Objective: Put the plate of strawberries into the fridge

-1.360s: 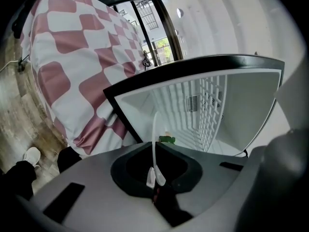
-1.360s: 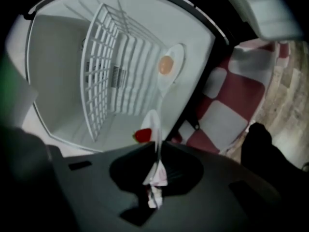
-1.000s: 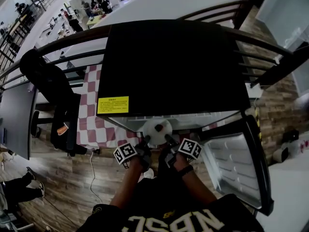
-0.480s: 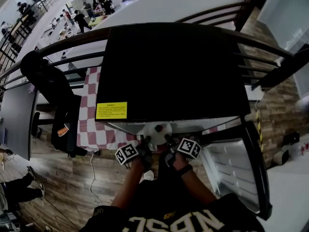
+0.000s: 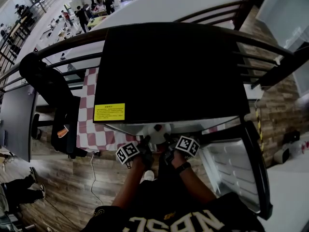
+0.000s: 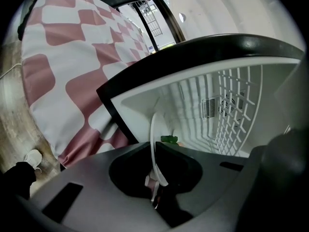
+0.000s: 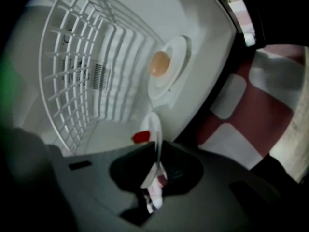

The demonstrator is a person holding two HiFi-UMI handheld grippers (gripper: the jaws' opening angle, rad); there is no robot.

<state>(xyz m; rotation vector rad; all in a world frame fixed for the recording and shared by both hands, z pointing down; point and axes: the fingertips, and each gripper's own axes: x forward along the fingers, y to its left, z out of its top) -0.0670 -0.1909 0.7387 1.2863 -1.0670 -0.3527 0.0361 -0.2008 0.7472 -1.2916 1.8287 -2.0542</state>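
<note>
1. We are holding the plate (image 5: 157, 128) with both grippers at the open mouth of the fridge (image 5: 174, 66), partly under its black top.
2. Our left gripper (image 6: 155, 178) is clamping the plate's left rim. Its jaws are closed on the thin white edge, which is showing edge-on between them in the left gripper view.
3. Our right gripper (image 7: 155, 170) is pinching the opposite rim, its jaws nearly together with only the plate's edge between them.
4. A strawberry (image 7: 141, 137) is sitting on the plate, showing red in the right gripper view and a green leaf in the left. We cannot tell how many berries the plate is carrying.
5. Both grippers are facing into the white interior, where a wire rack (image 6: 236, 100) is showing and a round fitting (image 7: 159, 64), probably the lamp, is glowing orange on the wall.
6. The fridge door (image 5: 236, 163) is standing open on our right, and a pink-and-white checked cloth (image 5: 91, 115) is lying beside the fridge on our left.
</note>
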